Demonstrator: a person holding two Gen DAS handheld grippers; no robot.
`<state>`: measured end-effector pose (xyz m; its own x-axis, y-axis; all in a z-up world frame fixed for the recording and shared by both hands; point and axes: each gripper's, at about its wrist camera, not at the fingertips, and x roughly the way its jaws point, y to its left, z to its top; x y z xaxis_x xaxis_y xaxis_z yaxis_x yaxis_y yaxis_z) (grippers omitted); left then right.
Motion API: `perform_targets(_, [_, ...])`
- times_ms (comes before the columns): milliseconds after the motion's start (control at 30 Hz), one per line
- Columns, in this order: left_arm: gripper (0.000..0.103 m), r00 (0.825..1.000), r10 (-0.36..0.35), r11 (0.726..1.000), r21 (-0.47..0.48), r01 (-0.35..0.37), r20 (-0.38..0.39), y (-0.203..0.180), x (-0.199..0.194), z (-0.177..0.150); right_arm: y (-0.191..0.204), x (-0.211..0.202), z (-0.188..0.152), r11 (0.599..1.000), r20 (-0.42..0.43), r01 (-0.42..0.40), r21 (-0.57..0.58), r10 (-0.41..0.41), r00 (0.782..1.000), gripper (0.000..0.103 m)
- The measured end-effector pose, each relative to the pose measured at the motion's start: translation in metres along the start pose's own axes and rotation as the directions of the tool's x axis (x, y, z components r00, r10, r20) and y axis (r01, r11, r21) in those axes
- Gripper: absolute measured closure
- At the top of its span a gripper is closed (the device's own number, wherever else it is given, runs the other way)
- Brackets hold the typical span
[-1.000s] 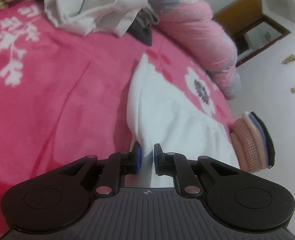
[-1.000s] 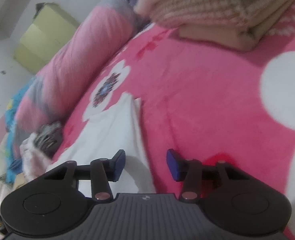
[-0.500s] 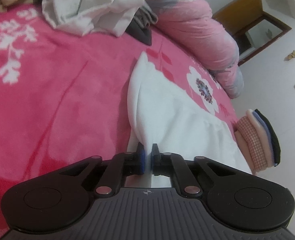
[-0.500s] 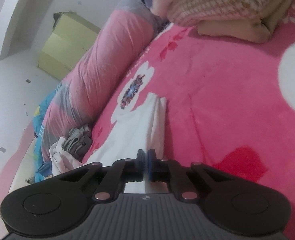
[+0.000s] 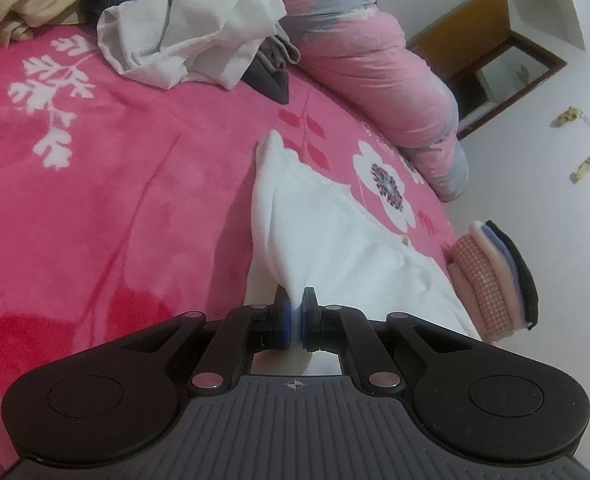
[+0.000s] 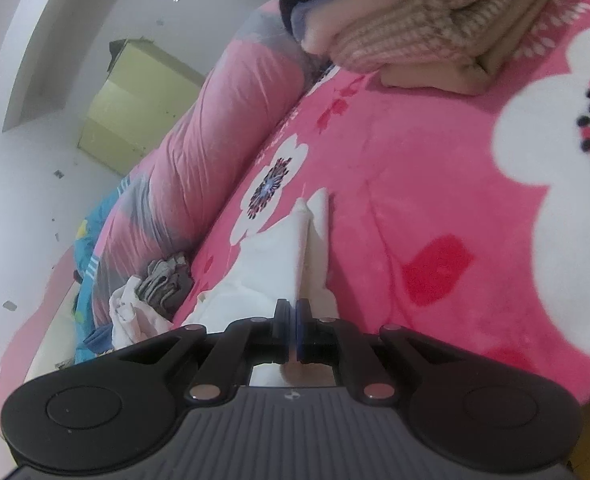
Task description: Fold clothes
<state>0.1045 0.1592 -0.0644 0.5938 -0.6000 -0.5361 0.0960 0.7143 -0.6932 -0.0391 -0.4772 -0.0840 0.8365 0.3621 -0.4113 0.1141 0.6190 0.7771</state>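
1. The left gripper (image 5: pixel 294 312) has its blue pads pressed together on the near edge of the white garment (image 5: pixel 335 240), with cloth pinched between them and rising in a soft ridge from the pinch.
2. The right gripper (image 6: pixel 294 322) is likewise clamped tight on the same white garment (image 6: pixel 283 256), at another point on its near edge; a taut fold runs from its pads toward the far corner.
3. The garment lies across the pink flowered blanket (image 5: pixel 115 200) on the bed, its far end resting flat and its near end lifted by the two grips.
4. It looks light, thin and limp: it sags between holds and creases easily, so I judge it will droop wherever it is not supported. Corners or the hem, well apart, seem the best places to hold it.
5. Farther out, a stack of folded clothes (image 6: pixel 435 32) sits on the blanket, a heap of unfolded laundry (image 5: pixel 191 28) lies beyond, and a rolled pink quilt (image 5: pixel 375 76) lines the far side.
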Motion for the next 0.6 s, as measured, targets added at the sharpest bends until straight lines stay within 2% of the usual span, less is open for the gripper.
perform_targets(133, [0.095, 0.999, -0.022, 1.000, -0.019, 0.021, -0.026, 0.007, 0.005, 0.002, -0.007, 0.000, 0.001, 0.998, 0.000, -0.039, 0.045, 0.040, 0.999, 0.097])
perform_targets(167, [0.092, 0.999, -0.032, 0.999, -0.017, 0.031, -0.029, 0.008, 0.003, 0.000, -0.008, 0.000, 0.001, 0.997, 0.001, -0.048, 0.055, 0.048, 0.999, 0.094])
perform_targets(200, [0.081, 0.999, -0.041, 0.999, -0.014, 0.041, -0.031, 0.009, 0.001, -0.002, -0.008, -0.003, 0.001, 0.997, 0.002, -0.052, 0.048, 0.052, 0.999, 0.090])
perform_targets(233, [0.072, 0.998, -0.051, 0.999, -0.012, 0.051, -0.033, 0.010, -0.001, -0.004, -0.007, -0.006, -0.001, 0.998, 0.000, -0.060, 0.036, 0.060, 0.998, 0.078])
perform_targets(267, [0.069, 0.997, -0.061, 0.998, -0.009, 0.061, -0.036, 0.011, -0.003, -0.005, -0.007, -0.009, -0.002, 0.998, -0.004, -0.066, 0.024, 0.066, 0.998, 0.064])
perform_targets(367, [0.067, 0.996, -0.075, 0.997, 0.014, 0.076, -0.042, 0.012, -0.009, -0.015, -0.002, -0.014, -0.009, 0.997, -0.035, -0.075, -0.018, 0.074, 0.997, 0.059])
perform_targets(500, [0.068, 0.997, -0.067, 0.997, 0.031, 0.069, -0.032, 0.013, -0.011, -0.027, 0.006, -0.012, -0.019, 0.995, -0.072, -0.024, -0.099, 0.017, 0.997, 0.059])
perform_targets(533, [0.073, 0.998, -0.063, 0.997, 0.036, 0.064, -0.027, 0.013, -0.011, -0.029, 0.009, -0.011, -0.022, 0.992, -0.072, -0.010, -0.127, 0.001, 0.997, 0.064])
perform_targets(567, [0.080, 0.998, -0.055, 0.997, 0.043, 0.056, -0.022, 0.012, -0.011, -0.032, 0.012, -0.011, -0.025, 0.987, -0.070, 0.007, -0.159, -0.018, 0.997, 0.083])
perform_targets(600, [0.094, 0.999, -0.034, 0.998, 0.059, 0.035, -0.019, 0.009, -0.010, -0.032, 0.015, -0.009, -0.026, 0.983, -0.064, 0.043, -0.179, -0.055, 0.996, 0.095])
